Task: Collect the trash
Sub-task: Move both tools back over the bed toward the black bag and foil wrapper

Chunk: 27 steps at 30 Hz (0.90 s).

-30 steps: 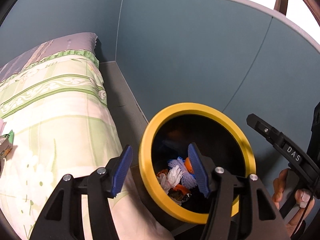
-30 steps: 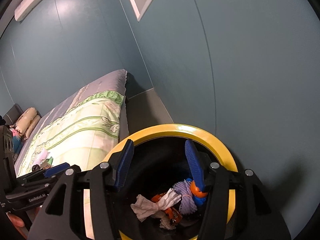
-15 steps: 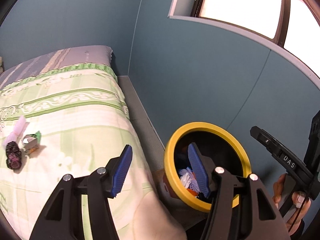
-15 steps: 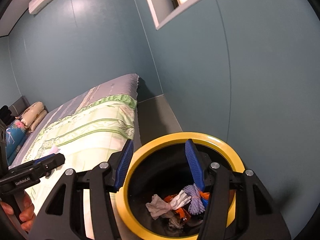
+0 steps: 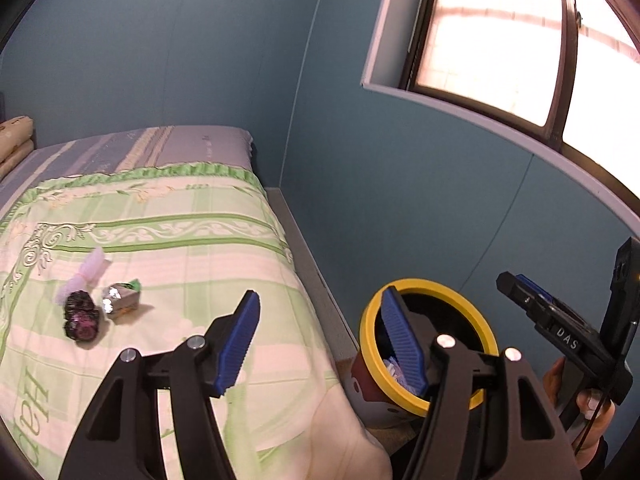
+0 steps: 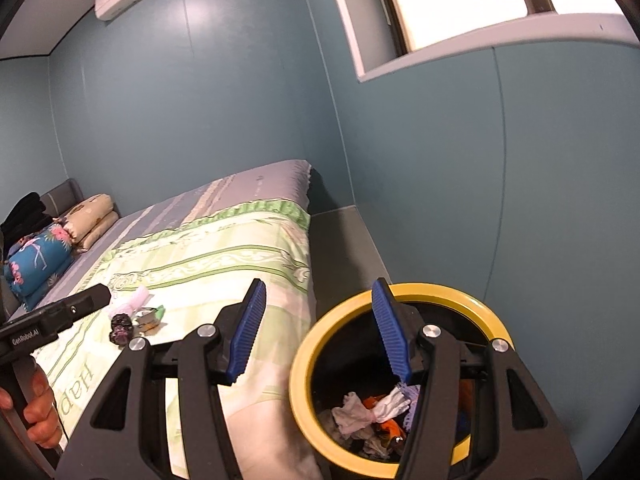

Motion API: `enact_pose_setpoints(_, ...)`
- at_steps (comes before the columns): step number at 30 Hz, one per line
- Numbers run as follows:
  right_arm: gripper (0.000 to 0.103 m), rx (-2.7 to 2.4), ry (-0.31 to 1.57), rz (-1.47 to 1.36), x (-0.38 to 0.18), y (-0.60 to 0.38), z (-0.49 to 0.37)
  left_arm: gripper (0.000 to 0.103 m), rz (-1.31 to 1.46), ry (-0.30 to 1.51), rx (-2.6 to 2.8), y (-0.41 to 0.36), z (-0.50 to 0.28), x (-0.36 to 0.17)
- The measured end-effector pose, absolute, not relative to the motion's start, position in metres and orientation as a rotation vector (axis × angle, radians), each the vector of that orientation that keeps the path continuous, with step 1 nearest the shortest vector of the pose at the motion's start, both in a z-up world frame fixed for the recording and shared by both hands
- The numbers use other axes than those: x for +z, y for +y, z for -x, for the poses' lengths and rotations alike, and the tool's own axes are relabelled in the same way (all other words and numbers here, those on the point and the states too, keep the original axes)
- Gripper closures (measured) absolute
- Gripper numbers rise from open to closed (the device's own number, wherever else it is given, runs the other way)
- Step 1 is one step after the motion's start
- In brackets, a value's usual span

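A yellow-rimmed trash bin (image 5: 460, 292) (image 6: 316, 340) stands on the floor beside the bed, with crumpled paper and wrappers (image 6: 372, 408) inside. On the green bedspread (image 5: 180, 248) lie a dark purple crumpled wrapper (image 5: 81, 316) (image 6: 121, 326), a silver and green carton (image 5: 120, 298) (image 6: 150, 316) and a pale pink mesh piece (image 5: 90, 270) (image 6: 134, 302). My left gripper (image 5: 320, 344) is open and empty, above the bed edge and bin. My right gripper (image 6: 318, 332) is open and empty, above the bin's left rim.
Blue walls close in on the right and behind the bed. A narrow grey strip of floor (image 6: 344, 248) runs between bed and wall. Pillows and a folded blanket (image 6: 52, 244) sit at the bed's far end. A window (image 5: 520, 40) is high on the right.
Both grippers have pulled up and back from the bin and turned left toward the bed. The trash on the bedspread has come into view. Both stay open.
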State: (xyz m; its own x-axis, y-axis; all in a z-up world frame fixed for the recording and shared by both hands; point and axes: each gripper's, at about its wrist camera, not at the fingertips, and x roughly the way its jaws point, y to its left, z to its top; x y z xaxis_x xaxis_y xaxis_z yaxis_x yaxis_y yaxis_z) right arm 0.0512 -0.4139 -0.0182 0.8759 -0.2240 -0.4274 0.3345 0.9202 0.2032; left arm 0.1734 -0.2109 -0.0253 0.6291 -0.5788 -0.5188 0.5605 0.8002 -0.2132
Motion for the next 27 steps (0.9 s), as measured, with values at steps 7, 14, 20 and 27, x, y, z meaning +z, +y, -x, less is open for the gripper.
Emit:
enact_pose_setpoints(7, 0.047, -0.235, 0.390, -0.241, -0.004, -0.384, -0.049, 0.038, 0.047, 0.557, -0.600, -0.173, -0.154, -0.009)
enact_pose_setpoints(14, 0.046, -0.180, 0.384, -0.201, 0.004, -0.354, -0.050, 0.033, 0.071, 0.526, -0.544, -0.130, -0.138, 0.000)
enact_pose_setpoints(20, 0.042, -0.127, 0.382, -0.176, 0.010, -0.329, -0.054, 0.027, 0.094, 0.500, -0.493, -0.097, -0.128, 0.005)
enact_pose_setpoints(27, 0.040, -0.069, 0.377, -0.146, 0.016, -0.299, -0.059, 0.021, 0.123, 0.481, -0.436, -0.067, -0.122, 0.008)
